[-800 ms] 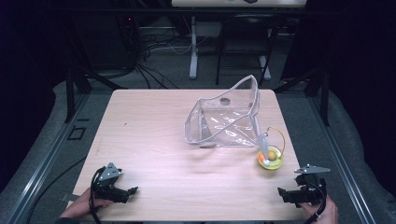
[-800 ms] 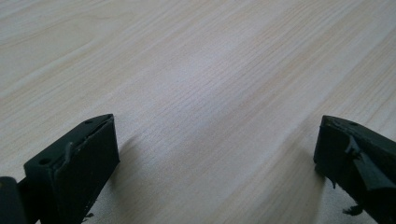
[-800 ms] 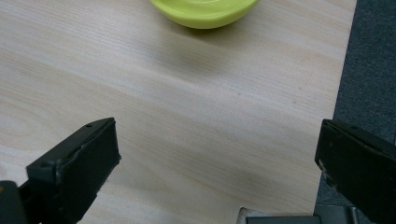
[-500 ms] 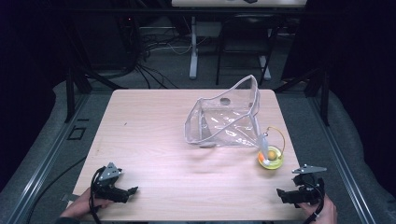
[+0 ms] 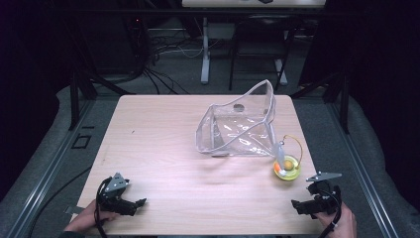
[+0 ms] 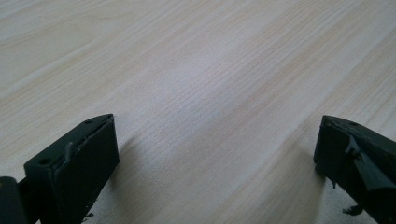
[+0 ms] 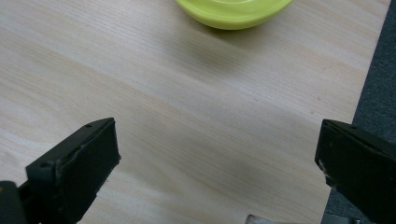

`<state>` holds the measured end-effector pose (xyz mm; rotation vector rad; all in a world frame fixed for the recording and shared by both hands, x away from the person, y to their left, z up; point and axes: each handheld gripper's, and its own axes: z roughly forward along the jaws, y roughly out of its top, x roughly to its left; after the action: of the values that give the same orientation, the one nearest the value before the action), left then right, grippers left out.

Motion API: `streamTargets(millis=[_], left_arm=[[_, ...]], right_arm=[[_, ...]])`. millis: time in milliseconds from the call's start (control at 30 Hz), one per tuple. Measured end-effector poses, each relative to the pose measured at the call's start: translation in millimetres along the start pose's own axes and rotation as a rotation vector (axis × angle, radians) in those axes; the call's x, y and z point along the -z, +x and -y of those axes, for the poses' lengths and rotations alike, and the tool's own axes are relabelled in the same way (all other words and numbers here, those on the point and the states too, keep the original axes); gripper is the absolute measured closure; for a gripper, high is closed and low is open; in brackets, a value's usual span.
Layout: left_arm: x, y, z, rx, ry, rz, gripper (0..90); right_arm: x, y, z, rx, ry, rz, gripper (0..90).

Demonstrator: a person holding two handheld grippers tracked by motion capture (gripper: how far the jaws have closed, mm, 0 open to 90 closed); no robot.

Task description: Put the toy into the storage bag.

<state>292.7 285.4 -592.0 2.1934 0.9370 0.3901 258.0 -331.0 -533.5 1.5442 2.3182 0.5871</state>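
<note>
A clear plastic pouch (image 5: 241, 127) stands open on the wooden table (image 5: 163, 129), right of centre. A small yellow-green bowl (image 5: 287, 168) with an orange thing and a clear stick in it sits by the pouch's near right corner; its rim (image 7: 233, 11) tops the right gripper view. My left gripper (image 5: 140, 203) rests low at the near left, jaws wide apart over bare wood (image 6: 205, 107), nothing between them. My right gripper (image 5: 296, 205) sits at the near right corner, open and empty, just short of the bowl.
The table's right edge (image 7: 369, 79) runs close beside my right gripper, with grey floor beyond. Metal rails flank the table on both sides. Cables and stand legs (image 5: 205, 59) lie on the dark floor behind the far edge.
</note>
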Motion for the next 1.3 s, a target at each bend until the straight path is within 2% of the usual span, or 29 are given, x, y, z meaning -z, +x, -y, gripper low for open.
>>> streamTargets(millis=[233, 300, 500, 567, 633, 800, 933, 1100, 1233, 1300], left_arm=[[-0.2, 0.0, -0.1, 0.000, 0.000, 0.000, 0.0], [-0.9, 0.1, -0.5, 0.001, -0.003, 0.001, 0.0], [-1.3, 0.0, -0.7, 0.002, -0.005, 0.000, 0.0], [-1.3, 0.1, -0.7, 0.002, -0.004, 0.001, 0.0], [-1.3, 0.1, -0.7, 0.002, -0.004, 0.001, 0.0], [-1.2, 0.1, -0.7, 0.002, -0.004, 0.000, 0.0], [-1.2, 0.1, -0.7, 0.002, -0.004, 0.000, 0.0], [-1.0, -0.1, -0.6, 0.003, -0.003, -0.002, 0.0], [-1.0, -0.1, -0.6, 0.003, -0.003, -0.002, 0.0], [-0.9, -0.1, -0.6, 0.003, -0.003, -0.002, 0.0]], right_arm=[[6.7, 0.1, -11.0, 0.029, 0.006, -0.008, 0.0], [8.1, -1.7, -14.3, 0.029, 0.028, -0.024, 0.0], [16.5, -7.7, -25.9, 0.029, 0.014, -0.034, 0.0], [20.6, -9.7, -30.5, 0.048, 0.022, -0.026, 0.0], [20.6, -10.0, -33.5, 0.035, -0.003, -0.058, 0.0], [25.2, -13.1, -43.7, 0.035, -0.010, -0.085, 0.0], [26.9, -12.4, -50.6, 0.049, -0.011, -0.071, 0.0], [26.5, -14.1, -64.9, 0.070, -0.016, -0.029, 0.0], [27.1, -16.1, -70.0, 0.080, -0.021, -0.035, 0.0], [28.0, -18.5, -74.5, 0.095, -0.038, -0.057, 0.0]])
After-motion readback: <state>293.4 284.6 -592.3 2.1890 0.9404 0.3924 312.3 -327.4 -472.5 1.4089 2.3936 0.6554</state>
